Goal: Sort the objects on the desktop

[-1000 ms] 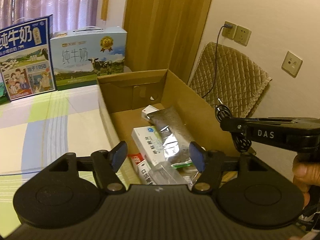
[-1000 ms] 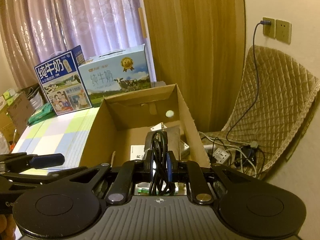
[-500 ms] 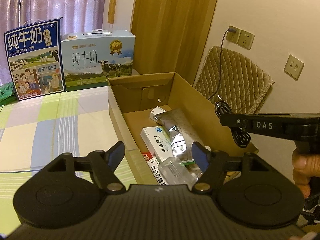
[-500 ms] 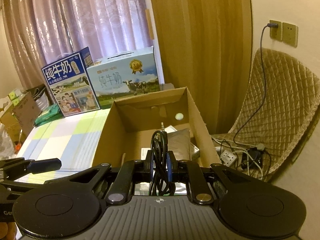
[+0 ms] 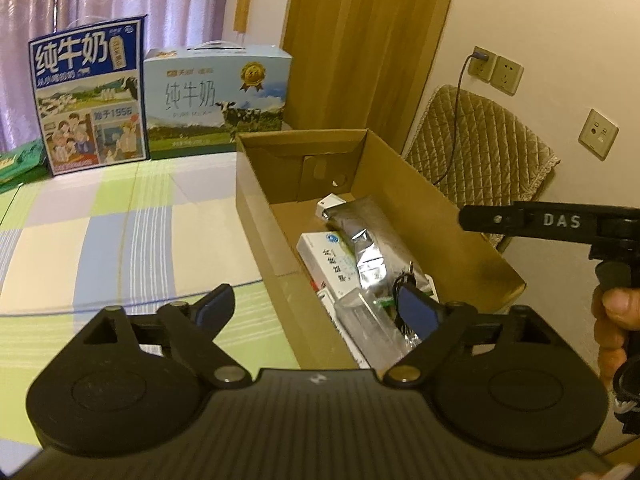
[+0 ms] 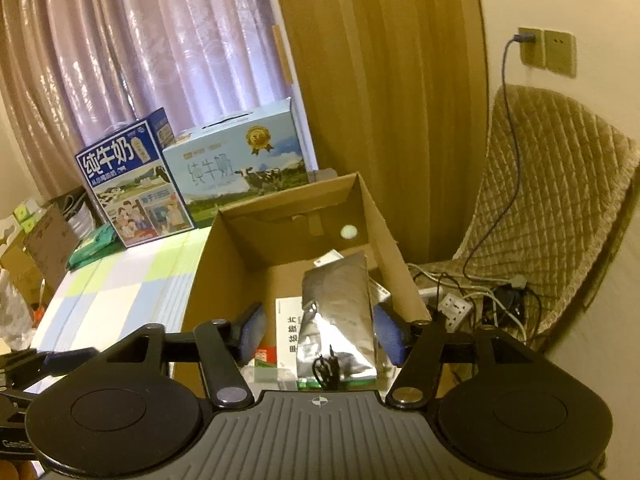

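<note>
Where foil lies, apparently cable (image 6: 326,368) atop.

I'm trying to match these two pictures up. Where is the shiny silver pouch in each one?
Left wrist view: the silver pouch lies in the cardboard box, right of centre, beside a white packet.
Right wrist view: the pouch is at lower centre, between the open right claw's fingers.
Shared landmark: the pale blue milk carton behind the box.

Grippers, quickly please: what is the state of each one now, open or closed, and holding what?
Left gripper: open, holding nothing.
Right gripper: open, holding nothing; black cable lies in the cardboard box.
</note>
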The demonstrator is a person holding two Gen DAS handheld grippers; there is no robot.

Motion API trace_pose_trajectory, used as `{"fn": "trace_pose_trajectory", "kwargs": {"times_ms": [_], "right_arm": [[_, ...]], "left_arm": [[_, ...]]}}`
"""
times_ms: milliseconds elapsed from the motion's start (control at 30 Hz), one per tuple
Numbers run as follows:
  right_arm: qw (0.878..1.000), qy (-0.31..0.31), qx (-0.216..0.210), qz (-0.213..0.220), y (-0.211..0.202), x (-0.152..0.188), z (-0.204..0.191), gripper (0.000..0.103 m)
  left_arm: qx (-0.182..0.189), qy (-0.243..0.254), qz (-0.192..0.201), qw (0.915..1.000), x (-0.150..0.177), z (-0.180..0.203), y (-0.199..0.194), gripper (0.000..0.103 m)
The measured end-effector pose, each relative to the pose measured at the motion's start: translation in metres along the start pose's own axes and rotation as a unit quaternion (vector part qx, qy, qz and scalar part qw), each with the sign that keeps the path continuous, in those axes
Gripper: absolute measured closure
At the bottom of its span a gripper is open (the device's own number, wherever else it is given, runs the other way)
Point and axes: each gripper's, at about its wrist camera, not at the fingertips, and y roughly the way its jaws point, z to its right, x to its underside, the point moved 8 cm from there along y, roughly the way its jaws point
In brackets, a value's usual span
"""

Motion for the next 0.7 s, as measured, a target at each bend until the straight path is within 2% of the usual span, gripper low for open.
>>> {"fn": "trace_pose_trajectory", "kwargs": {"times_ms": [167, 267, 333, 533, 600, 700], "right_arm": [[1.0, 0.01, 0.002, 0.0, -0.02, 0.01, 0.005, 0.027], [1.0, 0.012, -0.001, -0.001, -0.035, 0.016, 0.003, 0.02], [1.0, 0.01, -0.004, -0.002, -0.047, 0.022, 0.0, 0.011], [1.0, -0.002, 0.001, 0.0, -0.083, 0.037, -0.009, 0.002], [1.0, -0.005, 0.002, -0.005, -0.094, 0.044, -0.011, 0.002], [1.0, -0.014, 0.009, -0.015, -0.108, 0.054, -0.015, 0.002]], "left_arm": [[-0.019, 0.007, 0.005, 0.9998, 0.01, 0.001, -0.018, 0.001], [-0.027, 0.007, 0.005, 0.9996, 0.015, 0.001, -0.03, 0.001], [-0.034, 0.008, 0.006, 0.9994, 0.019, 0.002, -0.039, 0.001], [-0.054, 0.001, 0.011, 0.9985, 0.03, 0.005, -0.067, 0.001], [-0.06, -0.003, 0.013, 0.9981, 0.034, 0.008, -0.076, 0.001], [-0.046, -0.009, 0.009, 0.9989, 0.041, 0.016, -0.088, 0.001]]}}
